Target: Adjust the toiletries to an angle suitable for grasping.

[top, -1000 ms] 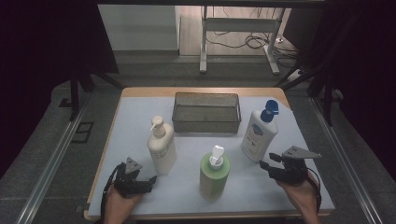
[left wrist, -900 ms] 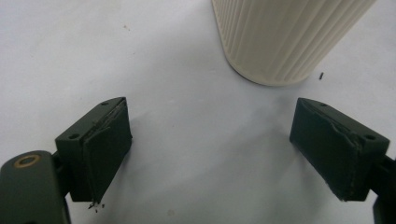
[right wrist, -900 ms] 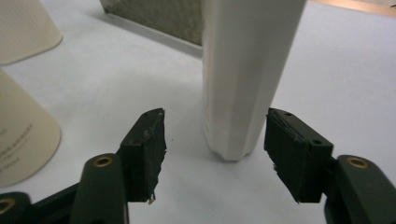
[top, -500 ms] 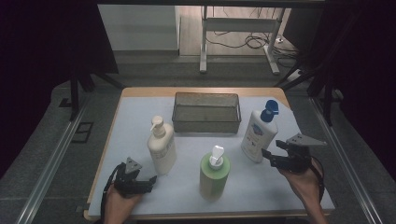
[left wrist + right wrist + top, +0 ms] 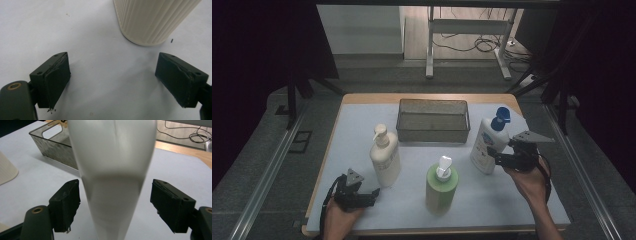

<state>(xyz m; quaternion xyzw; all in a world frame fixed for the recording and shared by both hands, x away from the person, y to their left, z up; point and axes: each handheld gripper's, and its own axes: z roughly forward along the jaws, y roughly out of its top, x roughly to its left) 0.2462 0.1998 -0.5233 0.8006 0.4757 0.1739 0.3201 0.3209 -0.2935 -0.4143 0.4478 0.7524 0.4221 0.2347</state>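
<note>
the table [image 5: 532, 200] is carrying, in order of size, a wire basket [image 5: 433, 120] at the far middle, three pump bottles, and the two grippers at the near edge. the basket is standing empty; nothing is lying inside it.

the white bottle with the blue cap [image 5: 488, 142] is standing upright at the right, just off the basket's right end, its long axis vertical. the right gripper [image 5: 498, 159] is sitting level against its lower body, and the right hand is plainly the nearer one. in the right gripper view the bottle [image 5: 112, 182] is rising straight between the two jaws, which have just been opening; a gap is showing on each side, so the pads are not pressing and the bottle is not being held.

the cream bottle [image 5: 385, 157] is standing upright at the left, and the green bottle [image 5: 441, 184] upright in the near middle.

the left gripper [image 5: 371, 194] is resting low on the table, jaws spread wide and released on nothing; the cream bottle's base [image 5: 150, 22] is lying ahead of them, apart.
</note>
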